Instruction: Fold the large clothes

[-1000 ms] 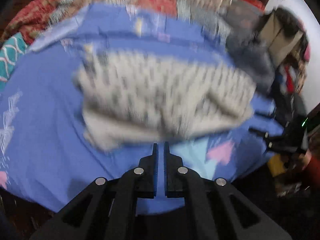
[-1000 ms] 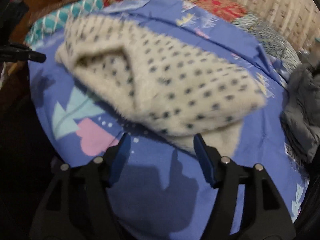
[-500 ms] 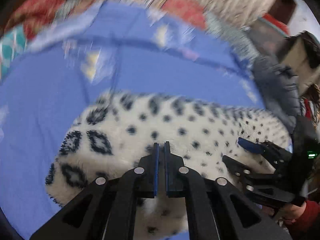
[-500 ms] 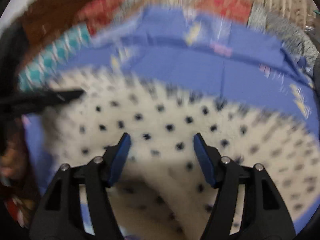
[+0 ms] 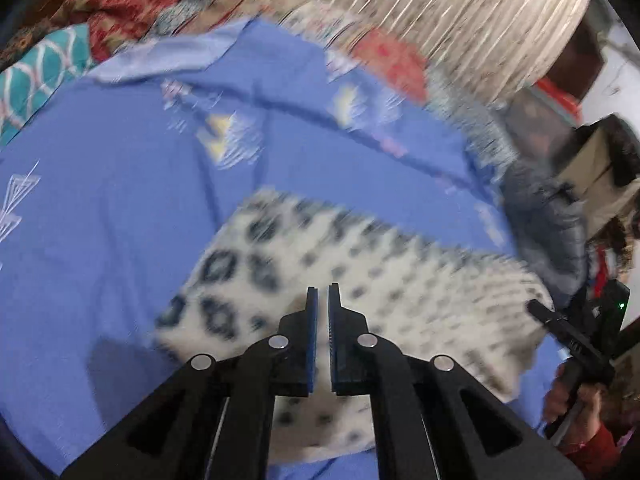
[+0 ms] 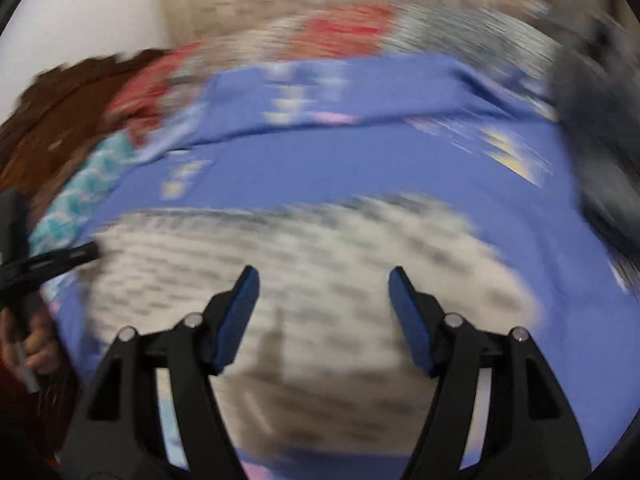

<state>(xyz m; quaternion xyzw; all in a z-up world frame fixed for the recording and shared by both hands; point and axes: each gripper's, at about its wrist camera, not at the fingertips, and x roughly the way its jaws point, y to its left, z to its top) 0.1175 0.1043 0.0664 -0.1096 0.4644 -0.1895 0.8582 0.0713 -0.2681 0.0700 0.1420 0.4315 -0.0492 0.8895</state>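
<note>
A cream fleece garment with dark spots (image 5: 400,292) lies bunched on the blue bedsheet (image 5: 100,240). My left gripper (image 5: 323,293) hovers over the garment's near left part, jaws shut with only a thin slit and no cloth in it. In the right wrist view the same garment (image 6: 320,248) is badly blurred. My right gripper (image 6: 323,276) stands open above its middle, with nothing between the pads. The right gripper (image 5: 568,332) also shows at the right edge of the left wrist view, held by a hand (image 5: 572,396).
A red patterned quilt (image 5: 132,4) and a teal pillow (image 5: 40,76) lie at the sheet's far left. A grey garment (image 5: 548,232) is heaped at the right. A beige curtain (image 5: 460,12) hangs behind the bed. The other gripper (image 6: 52,260) reaches in from the left.
Both grippers have come down and closer over the spotted garment, which now fills the lower part of each view. The right view has rolled. Neither gripper's jaws have changed.
</note>
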